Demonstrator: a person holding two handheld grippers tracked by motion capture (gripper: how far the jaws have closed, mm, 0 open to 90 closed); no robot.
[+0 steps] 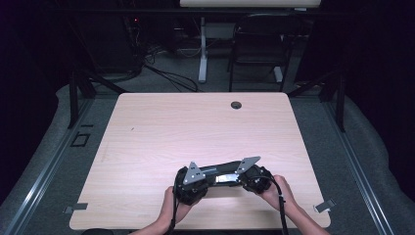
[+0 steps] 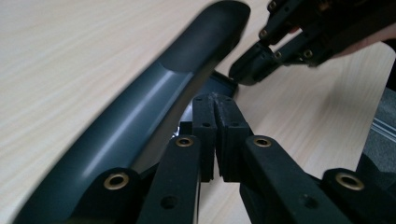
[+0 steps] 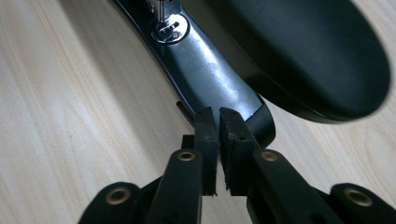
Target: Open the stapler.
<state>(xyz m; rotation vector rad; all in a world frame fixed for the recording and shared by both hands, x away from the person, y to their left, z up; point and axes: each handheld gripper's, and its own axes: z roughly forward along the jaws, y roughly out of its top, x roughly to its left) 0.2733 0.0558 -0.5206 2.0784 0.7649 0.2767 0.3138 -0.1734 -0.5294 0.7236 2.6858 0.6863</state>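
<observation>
Both grippers are down at the near edge of the counter (image 1: pixel 205 122), meeting over one dark object. It's a long, curved black case (image 1: pixel 222 174), lying on the wood between the two hands, well short of the round cable hole (image 1: pixel 236 105) at the far edge. The left gripper (image 1: pixel 192 185) sits at the case's left end, the right gripper (image 1: pixel 254 177) at its right end.

In the left gripper view the jaws are pressed together, nipping a thin dark edge beside the case (image 2: pixel 140 126), with the right gripper (image 2: pixel 261 63) just beyond at its far tip. In the right gripper view the jaws are nearly together, pinching the thin rim of the case (image 3: pixel 210 65) just below a shiny metal fastener (image 3: pixel 169 29). Whether the case holds anything, I cannot tell.
</observation>
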